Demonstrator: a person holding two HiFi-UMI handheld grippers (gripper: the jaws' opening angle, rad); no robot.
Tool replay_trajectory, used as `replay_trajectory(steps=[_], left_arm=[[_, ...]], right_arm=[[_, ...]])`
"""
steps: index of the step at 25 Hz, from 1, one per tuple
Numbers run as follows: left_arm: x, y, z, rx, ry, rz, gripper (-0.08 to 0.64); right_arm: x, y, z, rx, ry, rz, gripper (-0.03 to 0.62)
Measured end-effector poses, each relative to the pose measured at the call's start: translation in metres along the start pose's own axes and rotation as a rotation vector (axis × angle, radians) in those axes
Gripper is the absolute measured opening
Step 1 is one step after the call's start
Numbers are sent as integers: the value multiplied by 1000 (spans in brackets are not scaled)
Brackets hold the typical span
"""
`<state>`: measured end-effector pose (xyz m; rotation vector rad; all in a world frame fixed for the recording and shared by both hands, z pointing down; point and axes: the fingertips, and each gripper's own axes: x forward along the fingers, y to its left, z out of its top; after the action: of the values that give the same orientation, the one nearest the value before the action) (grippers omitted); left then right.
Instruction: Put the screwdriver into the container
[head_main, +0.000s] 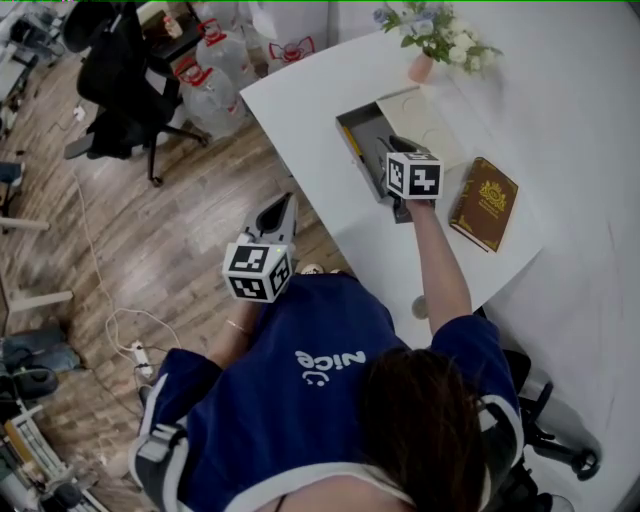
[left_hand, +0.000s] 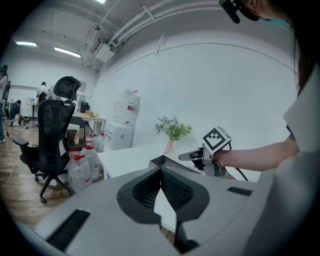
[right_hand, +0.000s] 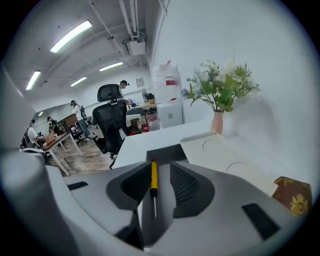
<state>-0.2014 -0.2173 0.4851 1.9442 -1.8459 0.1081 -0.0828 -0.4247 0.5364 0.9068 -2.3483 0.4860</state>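
Observation:
The grey open container (head_main: 352, 118) stands on the white table (head_main: 310, 90) near its left edge. The yellow-handled screwdriver (head_main: 350, 141) lies inside it. My right gripper (head_main: 393, 143) hovers just over the container, open. In the right gripper view the screwdriver (right_hand: 153, 176) shows down in the gap between the jaws, lying on the container's floor (right_hand: 165, 152), and the pads do not press it. My left gripper (head_main: 287, 200) hangs off the table's edge over the wooden floor, its fingertips together with nothing between them. From the left gripper view the right gripper (left_hand: 187, 156) is seen reaching over the table.
A beige lid (head_main: 428, 118) lies beside the container, with a pink vase of flowers (head_main: 422, 66) behind it and a brown book (head_main: 485, 203) to the right. Water bottles (head_main: 215, 75) and a black office chair (head_main: 120, 80) stand on the floor.

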Motion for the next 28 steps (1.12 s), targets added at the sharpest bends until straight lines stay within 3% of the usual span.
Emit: replay_trajectory(steps=[9, 15, 28], left_arm=[[10, -28, 1, 18, -6, -88, 17], [21, -52, 3, 35, -10, -152, 17], [28, -106, -11, 119, 1, -281, 17]], right_arm=[[-75, 20, 11, 11, -160, -3, 132], [-125, 26, 1, -11, -235, -92, 132], [-193, 33, -73, 93, -316, -177, 132]])
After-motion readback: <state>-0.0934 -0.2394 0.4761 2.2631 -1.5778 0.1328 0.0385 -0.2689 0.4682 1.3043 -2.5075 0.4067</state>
